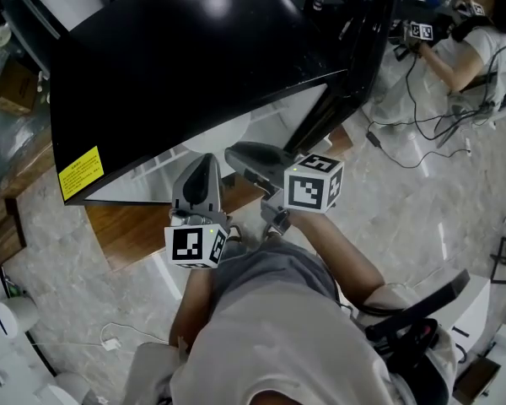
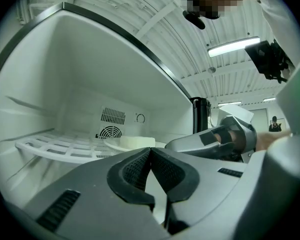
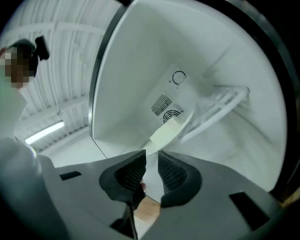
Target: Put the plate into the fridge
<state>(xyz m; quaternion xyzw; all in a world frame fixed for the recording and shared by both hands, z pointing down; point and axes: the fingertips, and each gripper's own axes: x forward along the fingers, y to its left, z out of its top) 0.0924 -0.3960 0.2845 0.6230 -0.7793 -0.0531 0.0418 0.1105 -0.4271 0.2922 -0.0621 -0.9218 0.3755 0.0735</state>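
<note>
Both tongs hold nothing (left gripper (image 2: pixel 151 151) pinched shut, right gripper (image 3: pixel 151 156) partly parted), and the plate (image 2: pixel 117 145), which I judge stiff, slick and breakable, sits far inside the fridge (image 2: pixel 65 84); I'd grip its near rim.

Pale plate (image 2: pixel 132 143) lies inside open fridge (image 2: pixel 85 79)

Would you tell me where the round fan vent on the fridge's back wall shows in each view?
Head view: not in it; the fridge's black top hides the back wall.
Left gripper view: the round fan vent sits left of centre, under a slatted grille.
Right gripper view: just right of centre, grille up-left of it.
Shared by both gripper views: the round dial near the grille.
</note>
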